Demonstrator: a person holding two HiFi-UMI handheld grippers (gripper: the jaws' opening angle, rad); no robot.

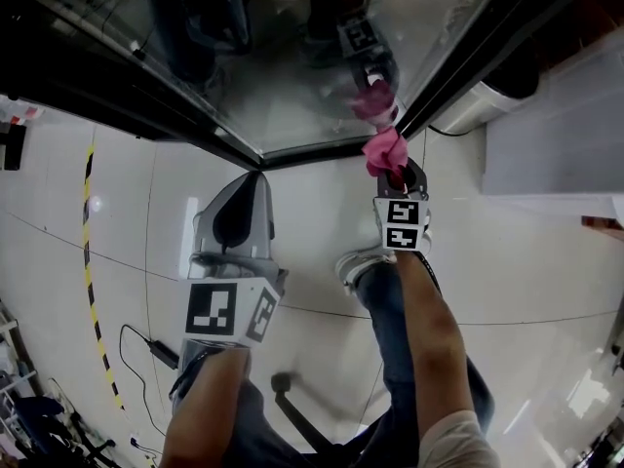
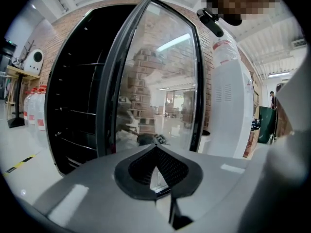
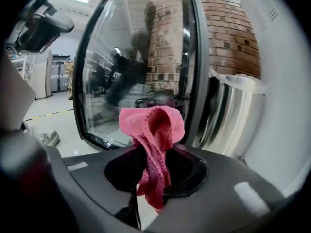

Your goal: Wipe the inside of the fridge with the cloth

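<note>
**One cloth, two grippers, at the open glass door**

We count one pink cloth [image 3: 153, 125], one fridge [image 2: 73, 115] and one glass door [image 2: 155, 81], swung open. There are two grippers, each carried on one bare forearm. Inside the dark fridge cabinet, left of the glass door in the left gripper view, we see several wire shelves [image 2: 77, 111], too faint to count surely.

The cloth is in the right gripper [image 1: 395, 175], whose jaws are clenched on it. Its lower end is pinched between the pads and its upper part bunches into a loose fold above them. From the head view the cloth sits just at the bottom edge of the glass door, near the door's right frame, and we see one pink reflection of it in the pane. We cannot tell whether cloth and door touch.

The left gripper [image 1: 244, 203] is empty. Its jaws are closed, with the pads meeting at the tip and nothing between them. It points at the bottom corner of the glass door and stays a little short of it.

Both forearms reach forward from the bottom of the head view. The right forearm [image 1: 429, 330] is stretched further toward the glass door. The left forearm [image 1: 200, 417] is held back and lower, to the left of the right one. One shoe [image 1: 356, 266] stands on the white floor [image 1: 526, 261] below the glass door, just left of the right gripper.
</note>
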